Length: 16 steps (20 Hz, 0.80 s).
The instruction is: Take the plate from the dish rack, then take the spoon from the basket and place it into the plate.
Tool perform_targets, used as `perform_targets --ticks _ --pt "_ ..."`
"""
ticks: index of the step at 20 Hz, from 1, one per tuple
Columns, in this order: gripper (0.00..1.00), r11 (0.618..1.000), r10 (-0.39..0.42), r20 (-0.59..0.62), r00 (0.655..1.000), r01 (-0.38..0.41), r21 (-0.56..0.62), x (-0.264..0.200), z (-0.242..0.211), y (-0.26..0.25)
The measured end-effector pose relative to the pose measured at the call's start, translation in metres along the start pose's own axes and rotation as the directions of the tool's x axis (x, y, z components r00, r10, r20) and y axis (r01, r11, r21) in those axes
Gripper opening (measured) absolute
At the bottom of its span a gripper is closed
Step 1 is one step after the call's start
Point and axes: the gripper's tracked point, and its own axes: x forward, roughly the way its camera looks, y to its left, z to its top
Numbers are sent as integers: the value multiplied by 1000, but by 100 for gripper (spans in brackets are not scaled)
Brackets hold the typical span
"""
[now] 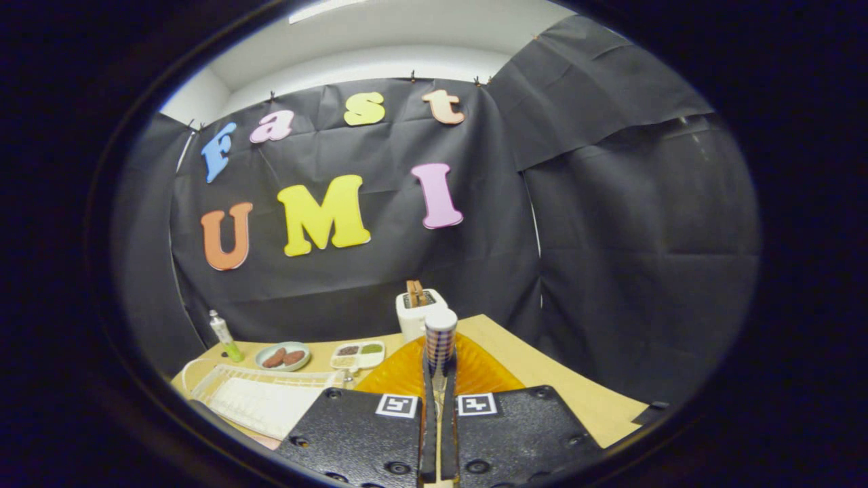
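- The claw (439,379), at the bottom centre of the frame, is closed on the rim of the orange plate (475,369), both fingers pressing it edge-on.
- The plate looks stiff, light and probably slick; a rim pinch could let it swing, so hold it level.
- The white dish rack (261,400) sits at lower left on the surface (576,386).
- The spoon's basket: cannot tell.

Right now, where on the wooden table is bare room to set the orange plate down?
The gripper has its jaws shut on the ribbed orange plate. Bare wooden table lies on the plate's side away from the white dish rack, up to the black cloth. The other side is crowded: rack, divided white tray, green dish, white toaster.
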Motion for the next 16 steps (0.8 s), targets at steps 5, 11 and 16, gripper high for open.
perform_targets --ticks 5,11,16 --pt "8 995 92 -18 996 -92 -23 -47 -19 66" --pt "8 977 204 -85 975 -209 -50 -90 -73 139" --pt "8 967 245 -148 958 -252 -37 -100 -118 174"
